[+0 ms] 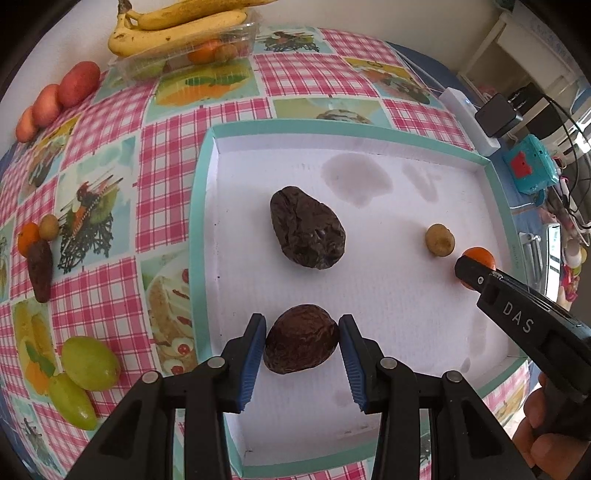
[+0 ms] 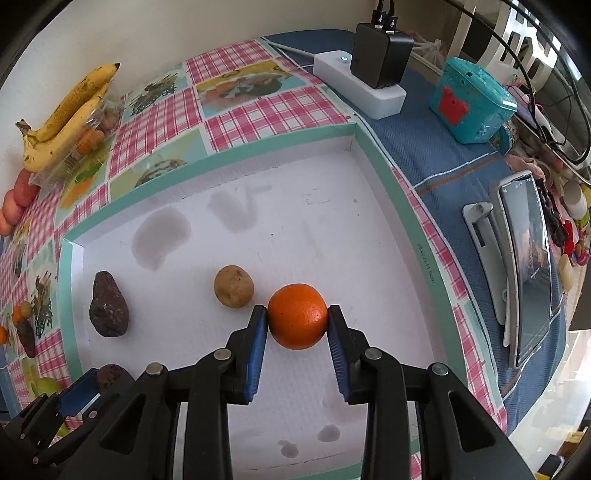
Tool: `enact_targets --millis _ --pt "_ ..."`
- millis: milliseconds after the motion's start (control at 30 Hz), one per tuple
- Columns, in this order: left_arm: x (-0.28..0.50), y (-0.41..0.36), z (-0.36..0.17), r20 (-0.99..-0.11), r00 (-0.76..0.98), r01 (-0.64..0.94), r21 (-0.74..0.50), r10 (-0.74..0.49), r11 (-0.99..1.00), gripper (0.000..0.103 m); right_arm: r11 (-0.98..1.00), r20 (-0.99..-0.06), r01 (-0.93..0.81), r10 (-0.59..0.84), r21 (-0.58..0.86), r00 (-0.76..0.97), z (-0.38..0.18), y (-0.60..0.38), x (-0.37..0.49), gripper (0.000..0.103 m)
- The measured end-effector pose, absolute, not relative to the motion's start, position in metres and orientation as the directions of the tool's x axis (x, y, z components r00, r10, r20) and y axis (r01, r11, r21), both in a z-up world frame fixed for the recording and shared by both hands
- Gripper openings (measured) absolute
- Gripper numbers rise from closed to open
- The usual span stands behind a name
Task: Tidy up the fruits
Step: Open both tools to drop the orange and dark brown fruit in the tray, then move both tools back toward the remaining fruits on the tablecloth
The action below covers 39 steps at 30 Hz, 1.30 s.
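The left gripper (image 1: 302, 345) holds a dark wrinkled fruit (image 1: 301, 345) between its blue pads, low over the white floor of a shallow teal-rimmed tray (image 1: 201, 206). The right gripper (image 2: 297, 317) is clamped on an orange (image 2: 297, 316) at the tray's right side. Just left of the orange lies a small tan fruit (image 2: 233, 286), apart from it. A larger dark wrinkled fruit (image 1: 306, 232) lies in the middle of the tray, beyond the one in the left gripper. Outside the tray, on the checked cloth of the worktop (image 1: 177, 144), sit two green fruits (image 1: 83, 380), a small cluster of fruit (image 1: 37, 251), and a clear container with bananas (image 1: 173, 26) on top.
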<state>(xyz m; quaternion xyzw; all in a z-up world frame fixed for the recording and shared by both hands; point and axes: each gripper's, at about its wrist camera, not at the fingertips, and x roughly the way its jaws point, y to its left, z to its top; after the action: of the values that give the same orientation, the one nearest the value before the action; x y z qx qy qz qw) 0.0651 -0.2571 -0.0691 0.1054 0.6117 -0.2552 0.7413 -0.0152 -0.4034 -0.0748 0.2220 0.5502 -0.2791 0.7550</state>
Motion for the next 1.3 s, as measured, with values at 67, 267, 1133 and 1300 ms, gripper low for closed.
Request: enact_targets --millis 67,267,1133,1300 --pt "0.065 -0.258 -0.070 -0.961 0.120 0.510 -0.154 -0.247 0.846 0.043 0.746 -0.955 0.665 -0.180 0.024 0.236 -0.074 -0.403 -0.015 0.034" --pt "0.069 -0.258 -0.069 -0.963 0.116 0.514 -0.151 -0.243 0.844 0.046 0.754 -0.954 0.657 -0.183 0.017 0.236 -0.073 -0.401 -0.010 0.034" --pt "0.114 -0.168 -0.017 -0.907 0.401 0.352 0.022 -0.129 0.936 0.103 0.759 -0.890 0.649 -0.253 0.061 0.380 -0.032 -0.393 -0.018 0.093" --pt "0.131 -0.120 -0.014 -0.901 0.429 0.242 0.040 -0.070 0.969 0.103 0.763 -0.889 0.641 -0.232 0.084 0.394 -0.032 -0.387 -0.016 0.093"
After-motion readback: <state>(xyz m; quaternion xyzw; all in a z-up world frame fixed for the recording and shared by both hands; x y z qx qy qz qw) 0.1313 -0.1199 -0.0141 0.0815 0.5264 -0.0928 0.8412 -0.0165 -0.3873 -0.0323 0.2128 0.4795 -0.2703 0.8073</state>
